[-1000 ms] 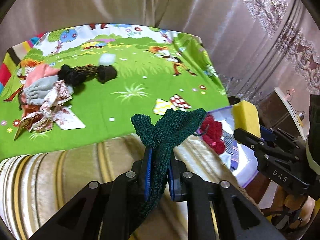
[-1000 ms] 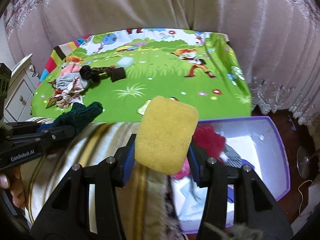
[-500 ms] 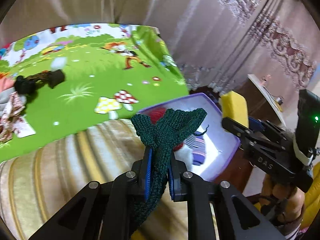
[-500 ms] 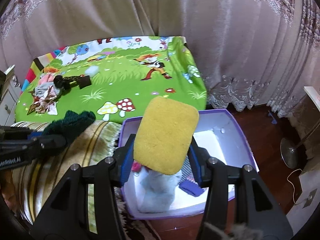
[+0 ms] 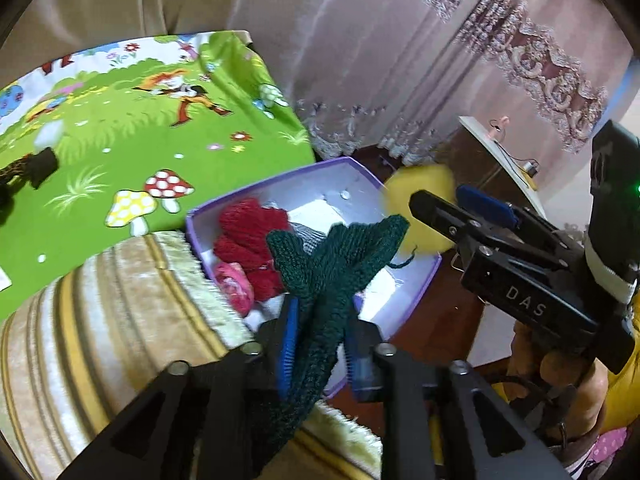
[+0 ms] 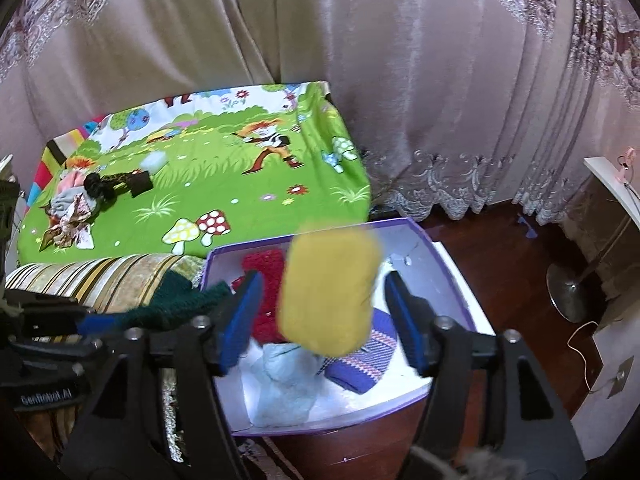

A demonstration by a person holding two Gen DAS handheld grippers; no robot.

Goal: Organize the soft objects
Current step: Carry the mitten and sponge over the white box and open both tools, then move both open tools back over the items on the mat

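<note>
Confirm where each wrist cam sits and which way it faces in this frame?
Left wrist: on the left hand-held gripper, aimed down over the striped sofa arm into the purple box; green knit piece between its fingers; the right hand-held gripper and a hand show.
Right wrist: on the right hand-held gripper, aimed down into the purple box; yellow sponge blurred, clear of its pads; left hand-held gripper at its left edge.
Shared: box, sponge, green knit, red knit, cartoon bedsheet.

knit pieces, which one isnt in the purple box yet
The dark green knit piece, between the pads of the left gripper above the purple box. The red knit piece already lies inside.
</note>
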